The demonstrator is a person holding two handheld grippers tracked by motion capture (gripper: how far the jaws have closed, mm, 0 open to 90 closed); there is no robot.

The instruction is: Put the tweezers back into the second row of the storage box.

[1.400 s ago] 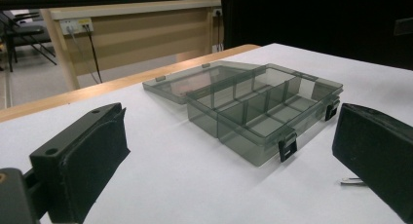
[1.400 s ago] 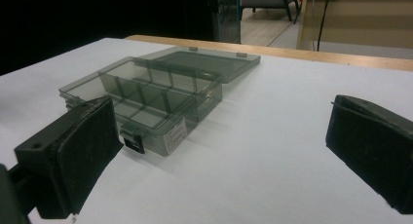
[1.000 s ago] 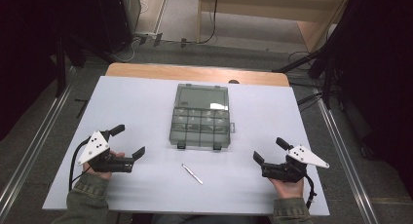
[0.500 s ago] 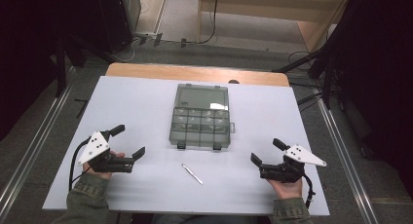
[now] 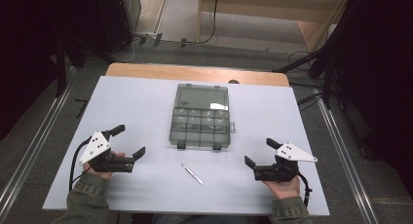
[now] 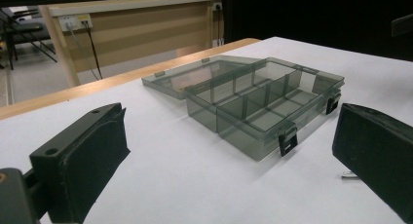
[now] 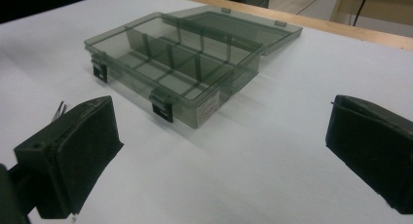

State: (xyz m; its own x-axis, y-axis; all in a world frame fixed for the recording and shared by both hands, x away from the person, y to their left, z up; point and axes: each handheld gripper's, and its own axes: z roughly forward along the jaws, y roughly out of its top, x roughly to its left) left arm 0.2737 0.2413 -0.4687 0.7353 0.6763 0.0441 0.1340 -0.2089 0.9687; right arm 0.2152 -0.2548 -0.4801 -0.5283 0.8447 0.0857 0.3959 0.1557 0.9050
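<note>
A smoky clear compartment box [image 5: 200,121] lies open in the middle of the white table [image 5: 146,102], its lid flat behind it and its compartments looking empty. A thin metal tool, like tweezers [image 5: 192,174], lies in front of the box. My left gripper [image 5: 130,140] rests at the front left, open, with nothing between its jaws. At the front right my right gripper [image 5: 259,151] is likewise open and holds nothing. The left gripper view looks across my left gripper [image 6: 229,160] at the box [image 6: 263,102]. The right gripper view shows my right gripper [image 7: 219,156], the box [image 7: 175,63] and the tweezers' tip [image 7: 59,109].
A wooden strip [image 5: 195,73] runs along the table's far edge. Metal rails [image 5: 29,151] flank the table on the floor. Dark stands and cables [image 5: 311,63] sit beyond the far right corner.
The right gripper has shifted slightly inward, toward the left. The left gripper, box and tweezers have stayed put.
</note>
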